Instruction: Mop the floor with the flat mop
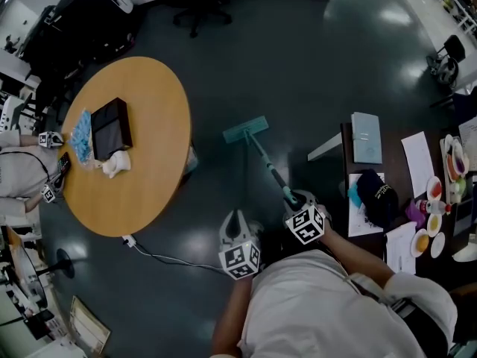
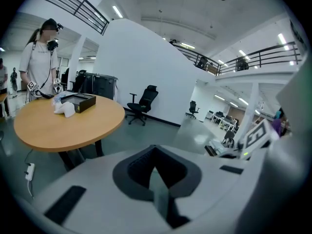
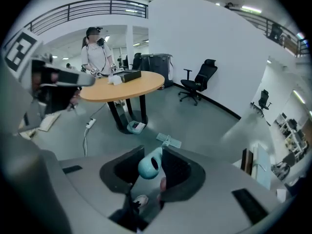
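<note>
The flat mop lies with its teal head (image 1: 246, 130) on the dark floor ahead of me, and its handle (image 1: 270, 168) slants back toward my right side. My right gripper (image 1: 297, 198) is shut on the handle's upper end. In the right gripper view the teal handle end (image 3: 150, 165) sits between the jaws, and the mop head (image 3: 168, 140) shows beyond on the floor. My left gripper (image 1: 237, 216) hangs to the left of the handle, apart from it. Its jaws stand closed together with nothing in them (image 2: 157, 179).
A round wooden table (image 1: 149, 162) at the left carries a black box (image 1: 112, 127) and tissues. A person (image 1: 15, 170) stands beside it. A power strip with its cable (image 1: 130, 241) lies on the floor. A dark desk (image 1: 344, 155) with papers stands right, an office chair (image 1: 197, 6) far ahead.
</note>
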`<act>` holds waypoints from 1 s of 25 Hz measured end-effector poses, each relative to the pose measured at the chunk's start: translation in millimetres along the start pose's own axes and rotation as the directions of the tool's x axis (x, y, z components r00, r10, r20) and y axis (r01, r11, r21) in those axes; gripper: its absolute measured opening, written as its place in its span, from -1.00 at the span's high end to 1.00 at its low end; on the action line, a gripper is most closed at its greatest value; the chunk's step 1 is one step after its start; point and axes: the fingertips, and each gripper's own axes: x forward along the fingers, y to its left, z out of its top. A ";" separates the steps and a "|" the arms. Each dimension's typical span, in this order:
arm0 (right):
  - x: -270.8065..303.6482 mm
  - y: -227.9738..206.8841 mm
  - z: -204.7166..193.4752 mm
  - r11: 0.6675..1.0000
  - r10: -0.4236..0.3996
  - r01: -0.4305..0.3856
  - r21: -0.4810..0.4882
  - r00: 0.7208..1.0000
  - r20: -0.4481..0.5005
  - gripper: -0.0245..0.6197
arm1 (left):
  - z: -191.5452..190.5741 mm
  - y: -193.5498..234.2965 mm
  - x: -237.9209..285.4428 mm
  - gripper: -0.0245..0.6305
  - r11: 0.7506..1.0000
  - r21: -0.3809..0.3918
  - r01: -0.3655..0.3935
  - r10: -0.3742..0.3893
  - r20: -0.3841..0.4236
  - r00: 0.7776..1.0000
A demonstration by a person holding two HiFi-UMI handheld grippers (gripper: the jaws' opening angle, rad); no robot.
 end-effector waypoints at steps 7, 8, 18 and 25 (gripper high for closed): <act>158.4 -63.7 43.9 0.995 -0.087 0.085 -0.042 0.996 -0.037 0.57 | 3.1 8.4 -4.0 0.91 0.999 0.001 -0.040 0.040 -0.012 0.999; 173.5 -73.4 54.1 0.994 -0.100 0.098 -0.049 0.994 -0.039 0.57 | 2.2 8.8 -6.3 0.91 0.999 0.002 -0.045 0.045 -0.015 0.999; 162.0 -87.2 96.0 0.991 -0.114 0.113 -0.077 0.994 -0.008 0.57 | -5.3 12.4 -16.4 0.91 0.999 0.011 -0.036 0.037 -0.018 0.999; 15.6 -29.1 48.9 0.997 -0.047 0.049 -0.061 0.998 0.029 0.57 | 10.2 -0.5 -19.0 0.91 0.999 0.021 0.031 -0.032 0.031 0.999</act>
